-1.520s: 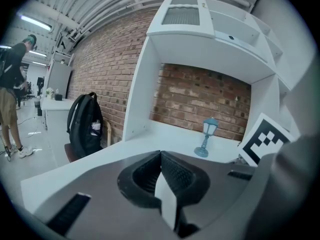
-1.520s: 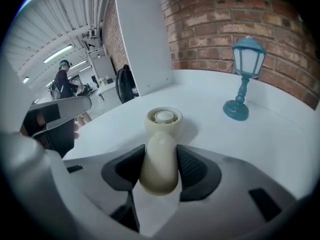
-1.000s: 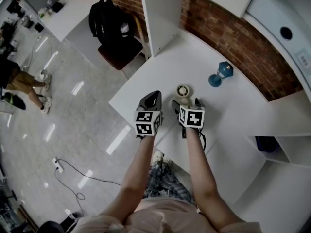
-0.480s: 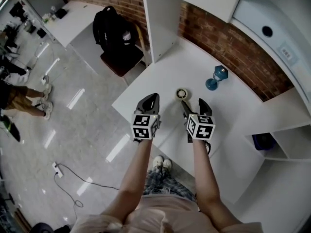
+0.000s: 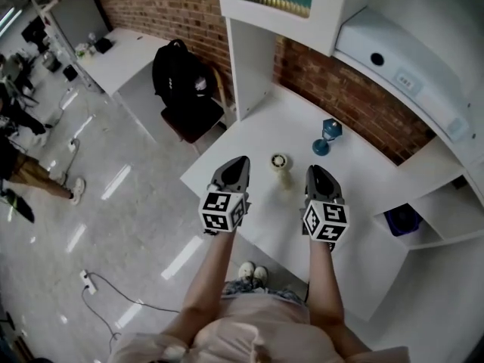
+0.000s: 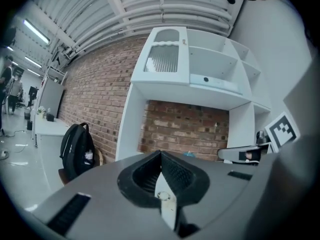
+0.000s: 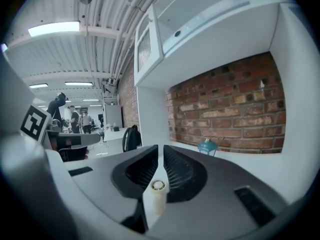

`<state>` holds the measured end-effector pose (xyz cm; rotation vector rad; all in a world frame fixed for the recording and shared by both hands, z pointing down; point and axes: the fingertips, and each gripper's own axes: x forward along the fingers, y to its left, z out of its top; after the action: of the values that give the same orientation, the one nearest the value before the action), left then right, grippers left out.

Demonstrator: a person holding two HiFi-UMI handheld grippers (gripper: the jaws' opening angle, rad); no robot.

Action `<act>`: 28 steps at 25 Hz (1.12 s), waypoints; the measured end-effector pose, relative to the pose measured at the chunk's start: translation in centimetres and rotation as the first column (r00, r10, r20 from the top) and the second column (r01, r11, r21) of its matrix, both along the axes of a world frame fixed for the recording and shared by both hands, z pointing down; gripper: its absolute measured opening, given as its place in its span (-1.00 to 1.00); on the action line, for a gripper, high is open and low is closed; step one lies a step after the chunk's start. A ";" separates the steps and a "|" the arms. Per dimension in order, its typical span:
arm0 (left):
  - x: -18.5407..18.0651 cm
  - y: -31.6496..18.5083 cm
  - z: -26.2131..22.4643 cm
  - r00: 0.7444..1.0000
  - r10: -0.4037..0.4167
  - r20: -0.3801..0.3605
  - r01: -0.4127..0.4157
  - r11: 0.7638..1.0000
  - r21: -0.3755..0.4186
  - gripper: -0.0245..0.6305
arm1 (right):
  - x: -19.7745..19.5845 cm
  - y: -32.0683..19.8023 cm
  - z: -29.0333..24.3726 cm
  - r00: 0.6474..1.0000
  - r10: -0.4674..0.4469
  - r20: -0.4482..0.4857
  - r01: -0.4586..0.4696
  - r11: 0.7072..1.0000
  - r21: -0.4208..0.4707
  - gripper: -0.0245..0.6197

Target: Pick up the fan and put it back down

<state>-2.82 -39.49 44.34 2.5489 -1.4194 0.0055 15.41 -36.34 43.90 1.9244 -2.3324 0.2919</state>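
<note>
2 grippers hover over a white table [image 5: 253, 131], and the fan [image 5: 281, 162] stands upright on it by itself, near a blue lantern [image 5: 327, 135] and on the side of it toward the person, touched by neither tool. The left gripper [image 5: 240, 162] is farther from the lantern than the fan is, on the fan's far side, with its jaws pressed together and nothing between them. The right gripper [image 5: 314, 171] hangs just on the person's side of the lantern, beside the fan but apart from it. Its jaws have just been closing and now stand drawn almost together, leaving 1 thin slit. They pinch nothing, and in the right gripper view the small pale fan shows through that slit, standing on the table beyond. Both tools point roughly level toward the brick wall [image 5: 344, 93] that rises right behind the lantern. Well apart from the lantern, past the table's far corner, 1 black backpack [image 5: 181, 72] sits on a chair [image 5: 198, 119].
</note>
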 end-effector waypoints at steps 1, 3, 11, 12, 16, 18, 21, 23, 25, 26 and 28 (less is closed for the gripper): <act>-0.1 0.3 -0.6 1.000 0.002 -0.002 -0.002 1.000 0.013 -0.84 | 0.2 0.5 -0.9 1.000 0.010 0.000 -0.010 1.000 0.024 -0.78; -0.2 0.9 -1.7 1.000 0.004 -0.005 -0.004 0.999 0.035 -0.84 | 0.9 1.6 -2.6 1.000 0.031 -0.001 -0.031 0.997 0.071 -0.82; -0.6 2.4 -4.6 1.000 0.009 -0.008 -0.008 0.995 0.100 -0.84 | 3.5 5.1 -6.5 0.996 0.094 -0.003 -0.092 0.981 0.172 -0.87; -0.6 2.5 -4.8 1.000 0.008 -0.007 -0.008 0.995 0.103 -0.84 | 3.7 5.3 -6.7 0.995 0.099 -0.005 -0.096 0.979 0.178 -0.87; -1.0 3.0 -5.1 1.000 0.000 -0.006 0.000 0.994 0.107 -0.84 | 4.2 6.2 -6.9 0.994 0.110 -0.011 -0.106 0.976 0.192 -0.88; -1.2 3.1 -5.0 1.000 -0.003 -0.007 0.003 0.994 0.106 -0.84 | 4.1 6.5 -6.9 0.994 0.109 -0.015 -0.104 0.975 0.196 -0.88; -1.2 3.2 -4.9 1.000 -0.002 -0.011 0.004 0.994 0.108 -0.84 | 4.0 6.6 -6.8 0.995 0.102 -0.011 -0.098 0.976 0.195 -0.88; -1.3 3.2 -4.9 1.000 -0.001 -0.013 0.002 0.994 0.108 -0.84 | 3.9 6.8 -6.9 0.995 0.100 -0.007 -0.097 0.976 0.193 -0.88; -1.4 3.3 -4.8 1.000 0.000 -0.013 0.001 0.995 0.103 -0.84 | 3.8 6.9 -6.9 0.995 0.097 -0.001 -0.095 0.977 0.189 -0.88; -1.5 3.4 -4.7 1.000 0.001 -0.012 0.000 0.995 0.100 -0.84 | 3.8 6.9 -6.8 0.995 0.095 0.002 -0.094 0.978 0.187 -0.88; -1.5 3.4 -4.6 1.000 0.002 -0.012 -0.001 0.995 0.098 -0.84 | 3.8 7.0 -6.7 0.996 0.094 0.006 -0.094 0.979 0.183 -0.88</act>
<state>-4.33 -36.05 39.74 2.6235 -1.4469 -0.0812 19.17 -29.33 37.22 2.1193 -2.3442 0.0842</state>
